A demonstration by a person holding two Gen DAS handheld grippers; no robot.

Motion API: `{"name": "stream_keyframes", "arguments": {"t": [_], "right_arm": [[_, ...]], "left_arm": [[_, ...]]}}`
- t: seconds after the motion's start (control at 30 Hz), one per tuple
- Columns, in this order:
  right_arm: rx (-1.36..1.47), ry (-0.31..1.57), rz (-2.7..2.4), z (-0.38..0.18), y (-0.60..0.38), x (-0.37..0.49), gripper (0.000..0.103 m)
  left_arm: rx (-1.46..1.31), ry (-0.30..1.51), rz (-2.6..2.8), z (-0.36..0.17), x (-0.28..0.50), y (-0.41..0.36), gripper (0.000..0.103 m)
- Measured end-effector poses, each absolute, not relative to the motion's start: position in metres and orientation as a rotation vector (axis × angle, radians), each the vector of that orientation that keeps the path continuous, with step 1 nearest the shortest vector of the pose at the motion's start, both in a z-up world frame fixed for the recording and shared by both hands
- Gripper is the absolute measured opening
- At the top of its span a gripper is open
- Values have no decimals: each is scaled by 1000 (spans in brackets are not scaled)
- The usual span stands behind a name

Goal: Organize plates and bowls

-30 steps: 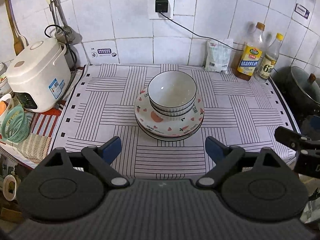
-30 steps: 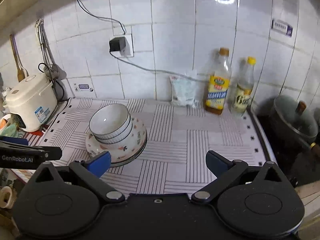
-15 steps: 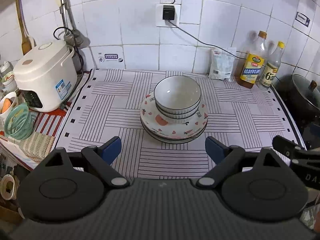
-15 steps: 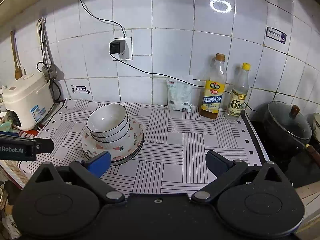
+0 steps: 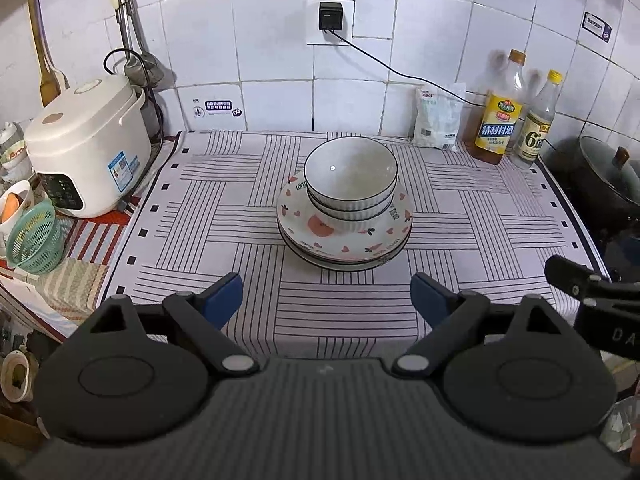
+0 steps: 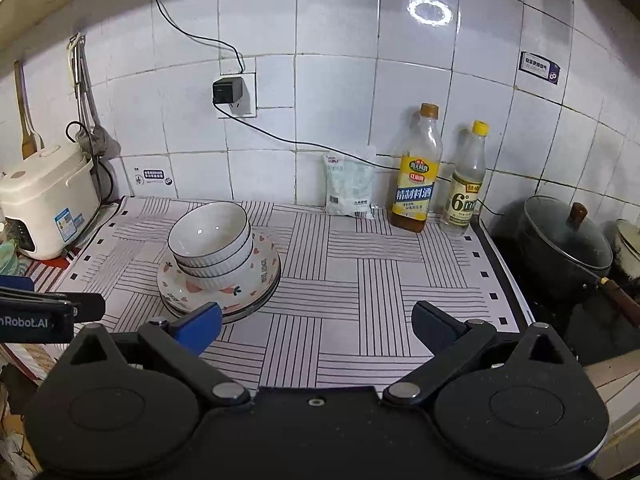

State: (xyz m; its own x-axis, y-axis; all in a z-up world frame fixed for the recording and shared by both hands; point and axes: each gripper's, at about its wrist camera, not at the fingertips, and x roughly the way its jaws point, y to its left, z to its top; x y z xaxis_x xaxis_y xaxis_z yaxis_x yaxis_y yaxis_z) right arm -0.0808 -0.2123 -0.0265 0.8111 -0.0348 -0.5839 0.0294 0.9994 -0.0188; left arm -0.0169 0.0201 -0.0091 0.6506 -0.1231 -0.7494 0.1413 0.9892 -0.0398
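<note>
the stacked bowls [image 5: 351, 184] — white, ribbed on the outside, dark-rimmed — sit nested on a pile of plates [image 5: 345, 240], the top plate printed with pink hearts and strawberries. this stack is the landmark: it stands near the middle of the striped counter mat [image 5: 224, 216].

the left gripper [image 5: 326, 298] hangs in front of the stack, jaws spread wide with nothing between them, its blue pads well short of the plates. the right gripper [image 6: 316, 322] is also spread wide and empty, off to the right of the stack; in its view the left blue pad overlaps the plates' near rim, though whether it touches cannot be told.

left of the stack stands a white rice cooker [image 5: 86, 148]. behind the stack and to the right, against the tiled wall, lean a white packet [image 5: 438, 118] and two bottles — a yellow-labelled cooking wine bottle [image 5: 500, 120] and a vinegar bottle [image 5: 538, 124]. farther right of the stack sits a dark lidded pot [image 6: 564, 248].
</note>
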Motion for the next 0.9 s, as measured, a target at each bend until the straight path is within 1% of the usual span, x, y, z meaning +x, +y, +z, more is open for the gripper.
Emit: {"name": "stream_keyframes", "arguments": {"t": [0.53, 0.67, 0.9], "right_arm": [[27, 660, -39, -33, -215, -84, 102], [30, 664, -40, -34, -217, -83, 102], [33, 672, -32, -36, -219, -83, 102]], "left_arm": [[23, 801, -156, -5, -27, 20, 91], [2, 796, -153, -4, -26, 24, 96], [2, 798, -150, -4, -27, 24, 96]]}}
